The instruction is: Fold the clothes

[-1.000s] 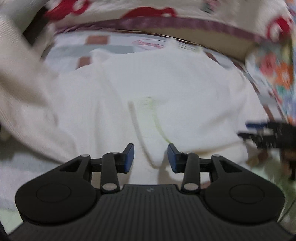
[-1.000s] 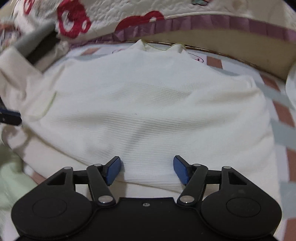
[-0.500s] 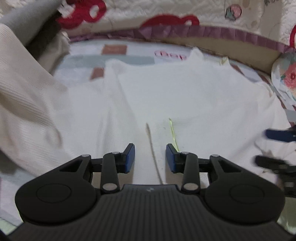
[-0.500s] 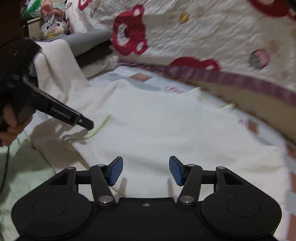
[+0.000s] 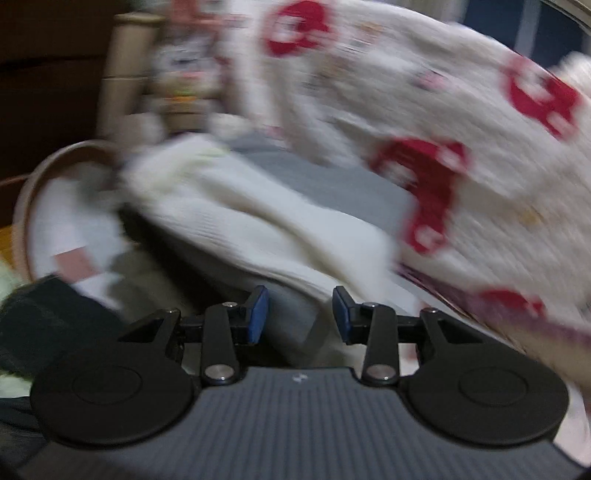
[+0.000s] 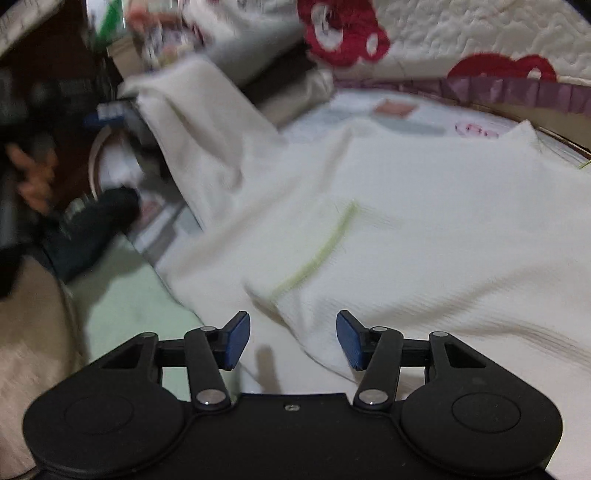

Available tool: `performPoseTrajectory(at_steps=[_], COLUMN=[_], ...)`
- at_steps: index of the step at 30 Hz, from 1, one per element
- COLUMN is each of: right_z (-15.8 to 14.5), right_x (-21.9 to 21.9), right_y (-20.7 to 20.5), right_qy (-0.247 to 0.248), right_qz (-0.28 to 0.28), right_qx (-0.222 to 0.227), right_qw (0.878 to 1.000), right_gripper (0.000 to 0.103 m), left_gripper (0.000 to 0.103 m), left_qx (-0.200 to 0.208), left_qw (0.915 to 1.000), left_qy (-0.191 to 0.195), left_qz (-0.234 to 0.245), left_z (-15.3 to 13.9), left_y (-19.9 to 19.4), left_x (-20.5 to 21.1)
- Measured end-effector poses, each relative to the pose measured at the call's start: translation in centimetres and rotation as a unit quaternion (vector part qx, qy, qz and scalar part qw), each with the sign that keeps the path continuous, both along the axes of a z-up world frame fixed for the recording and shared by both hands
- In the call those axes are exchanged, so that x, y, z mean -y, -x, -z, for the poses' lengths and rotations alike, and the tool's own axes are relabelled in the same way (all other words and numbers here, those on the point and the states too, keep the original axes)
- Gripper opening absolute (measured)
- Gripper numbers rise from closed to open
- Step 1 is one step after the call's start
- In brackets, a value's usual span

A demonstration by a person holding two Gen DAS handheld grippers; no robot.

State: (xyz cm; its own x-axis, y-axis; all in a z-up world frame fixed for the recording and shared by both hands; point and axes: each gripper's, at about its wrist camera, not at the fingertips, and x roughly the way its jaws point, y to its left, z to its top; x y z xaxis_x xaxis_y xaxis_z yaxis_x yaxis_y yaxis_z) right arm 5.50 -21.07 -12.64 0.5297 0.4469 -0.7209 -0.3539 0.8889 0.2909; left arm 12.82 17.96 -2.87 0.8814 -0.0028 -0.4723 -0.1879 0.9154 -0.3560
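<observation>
A white ribbed shirt (image 6: 424, 221) lies spread on the bed, with a folded-in sleeve whose cuff has a pale green trim (image 6: 317, 254). Its other sleeve (image 6: 192, 122) stretches up and left over a grey cushion. My right gripper (image 6: 292, 339) is open and empty, just above the shirt's near left edge. My left gripper (image 5: 300, 314) is open and empty, pointing at that stretched sleeve (image 5: 258, 221), which lies over the grey cushion (image 5: 332, 184). The left wrist view is blurred. The left gripper and the hand holding it (image 6: 33, 177) show blurred at far left in the right wrist view.
A white quilt with red prints (image 5: 461, 129) (image 6: 461, 33) is heaped behind the shirt. A patchwork sheet (image 6: 391, 110) covers the bed. A round wooden-rimmed item (image 5: 26, 206) and a dark garment (image 6: 92, 229) lie at left. A pale green cloth (image 6: 125, 306) lies near left.
My left gripper has swung away left from the folded cuff and now faces the stretched-out sleeve. My right gripper has turned left and dropped toward the shirt's near left edge.
</observation>
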Motion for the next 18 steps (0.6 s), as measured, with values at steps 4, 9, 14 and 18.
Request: performPoseTrajectory(at_steps=[4,9,14,18], right_z=[-0.8,-0.7,-0.6,-0.3], right_x=[-0.1,0.2,0.5,0.6], right_y=[0.8,1.0,1.3,1.7], right_qy=[0.006,0.03,0.055,0.068], right_qz=[0.018,0.023,0.028,0.03], right_qx=[0.025,0.028,0.03,0.03], right_qw=[0.999,0.999,0.998,0.997], right_gripper=[0.058,0.058,0.059,0.059], left_gripper=[0.031,0.034,0.035,0.01], left_qx=[0.022,0.054,0.061,0.069], left_qw=[0.9929,0.9758,0.971,0.9811], left_qy=[0.103,0.195,0.209,0.15], left_qz=[-0.055,-0.084,-0.099,-0.101], left_z=[1.2,2.8,4.1,3.0], left_y=[-0.7,-2.0,-3.5,-4.6], left_x=[-5.3,-8.2,-8.8,-8.5])
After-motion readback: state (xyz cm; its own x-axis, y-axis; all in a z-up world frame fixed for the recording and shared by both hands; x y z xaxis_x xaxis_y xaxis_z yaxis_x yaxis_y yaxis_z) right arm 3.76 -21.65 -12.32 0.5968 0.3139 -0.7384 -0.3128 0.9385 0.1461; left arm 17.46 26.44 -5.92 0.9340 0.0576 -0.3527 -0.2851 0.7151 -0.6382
